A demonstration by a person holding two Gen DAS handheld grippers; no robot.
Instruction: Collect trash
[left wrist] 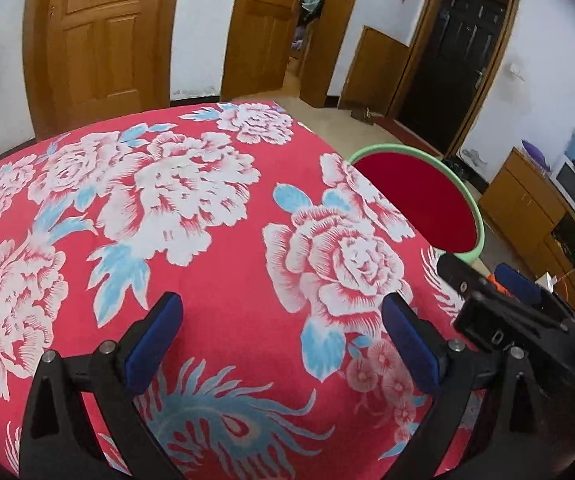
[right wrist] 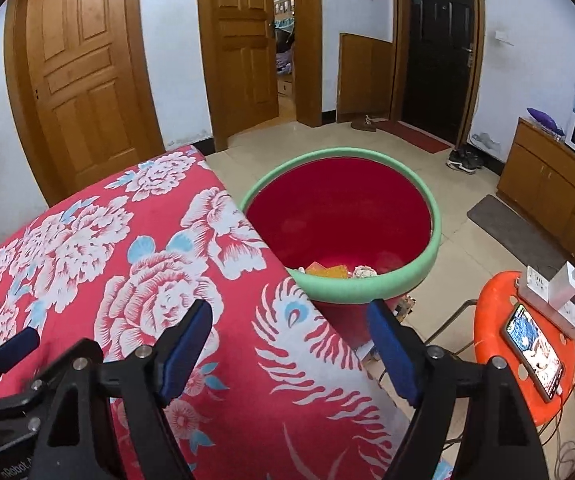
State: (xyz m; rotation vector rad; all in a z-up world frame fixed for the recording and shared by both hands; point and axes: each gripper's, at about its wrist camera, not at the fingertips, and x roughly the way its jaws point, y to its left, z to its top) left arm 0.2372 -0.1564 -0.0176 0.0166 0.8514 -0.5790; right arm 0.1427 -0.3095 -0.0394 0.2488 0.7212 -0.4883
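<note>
Both tongs (left wrist: 283,340) (right wrist: 291,344) gape empty; partial lettering "nRobot" shows.

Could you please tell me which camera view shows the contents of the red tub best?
The right wrist view: it looks into the red tub, where the trash lies at the bottom. In the left wrist view the floral tablecloth hides the bottom.

Black fingers (left wrist: 155,344), blue pads, silver screws
</note>
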